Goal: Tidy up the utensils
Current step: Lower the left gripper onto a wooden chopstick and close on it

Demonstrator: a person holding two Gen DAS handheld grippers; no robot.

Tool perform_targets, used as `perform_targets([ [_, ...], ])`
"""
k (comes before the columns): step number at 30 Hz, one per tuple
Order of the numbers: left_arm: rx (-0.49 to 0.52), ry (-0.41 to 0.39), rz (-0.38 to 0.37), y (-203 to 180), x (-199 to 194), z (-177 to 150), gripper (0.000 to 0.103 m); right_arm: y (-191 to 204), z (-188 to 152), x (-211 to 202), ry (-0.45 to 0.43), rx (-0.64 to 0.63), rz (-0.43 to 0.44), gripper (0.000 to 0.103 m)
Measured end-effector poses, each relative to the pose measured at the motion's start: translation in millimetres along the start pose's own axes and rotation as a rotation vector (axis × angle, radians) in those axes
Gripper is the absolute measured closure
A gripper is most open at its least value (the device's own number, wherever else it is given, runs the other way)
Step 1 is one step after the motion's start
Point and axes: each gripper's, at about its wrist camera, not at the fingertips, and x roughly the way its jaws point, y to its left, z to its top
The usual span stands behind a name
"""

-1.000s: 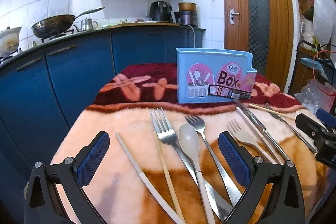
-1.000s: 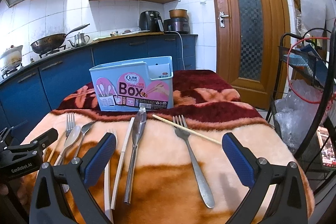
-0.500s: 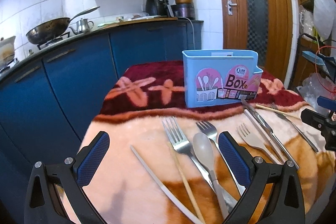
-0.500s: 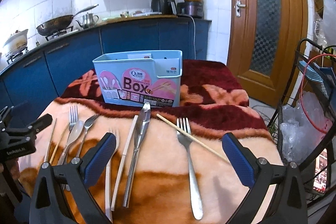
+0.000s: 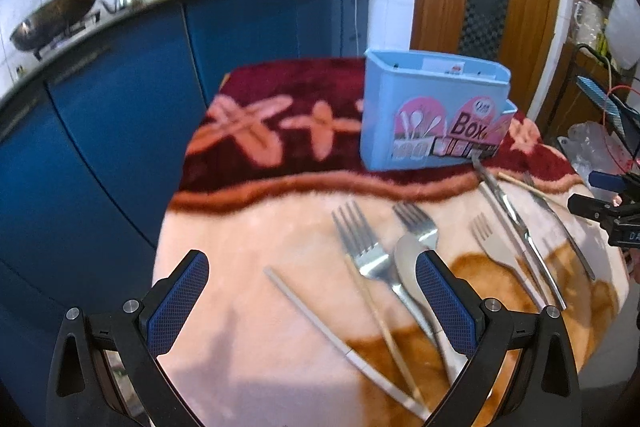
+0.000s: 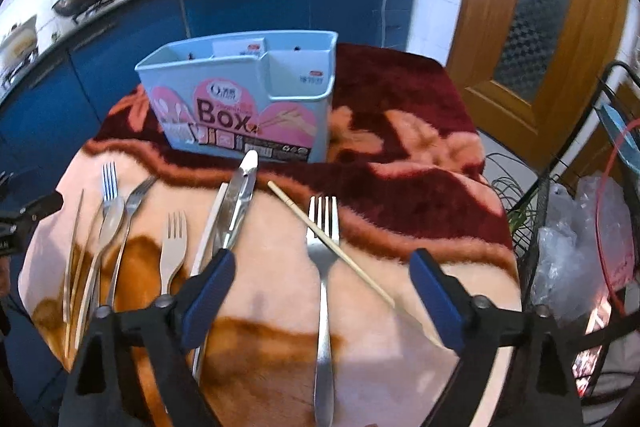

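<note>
A light blue utensil box (image 5: 434, 115) (image 6: 244, 103) stands at the back of a blanket-covered table; its compartments look empty. Utensils lie in front of it. In the left wrist view: a white chopstick (image 5: 340, 343), a wooden chopstick (image 5: 384, 327), two forks (image 5: 362, 243), a spoon (image 5: 408, 263). In the right wrist view: a steel fork (image 6: 323, 267) crossed by a wooden chopstick (image 6: 340, 251), a knife (image 6: 240, 199), a smaller fork (image 6: 173, 251). My left gripper (image 5: 312, 307) is open and empty above the white chopstick. My right gripper (image 6: 320, 291) is open and empty above the steel fork.
The table edge drops off at left toward blue kitchen cabinets (image 5: 120, 99). A wire rack with plastic bags (image 6: 580, 227) stands close to the table's right side. A wooden door (image 6: 540, 7) is behind. A wok (image 5: 52, 15) sits on the counter.
Both grippers have risen and tilted down toward the table. The left view shifted left. The right gripper came over the steel fork. Both stayed open.
</note>
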Motion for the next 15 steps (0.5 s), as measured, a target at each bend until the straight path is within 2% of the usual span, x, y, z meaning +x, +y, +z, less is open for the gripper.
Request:
perform_targets([
  [2,-0.006,0.037,-0.006,3.6,4.7,-1.6,0.010,3.4,3.8,3.3,0.023,-0.032,0.005,0.025],
  [4,-0.025,0.089,-0.019,7.3,11.3,-4.3,0.025,7.8,7.4,8.7,0.055,-0.067,0.022,0.031],
  [5,-0.039,0.115,-0.028,9.4,14.9,-5.5,0.029,9.7,9.3,11.5,0.070,-0.081,0.030,0.036],
  [7,-0.060,0.161,-0.056,11.0,21.1,-7.6,0.050,13.5,13.3,17.2,0.094,-0.110,0.031,0.041],
  [10,-0.068,0.209,-0.092,9.7,29.3,-11.5,0.063,17.8,17.8,25.8,0.122,-0.142,0.032,0.050],
  [15,-0.064,0.263,-0.114,4.4,38.6,-12.6,0.069,27.1,28.8,37.9,0.140,-0.202,0.029,0.058],
])
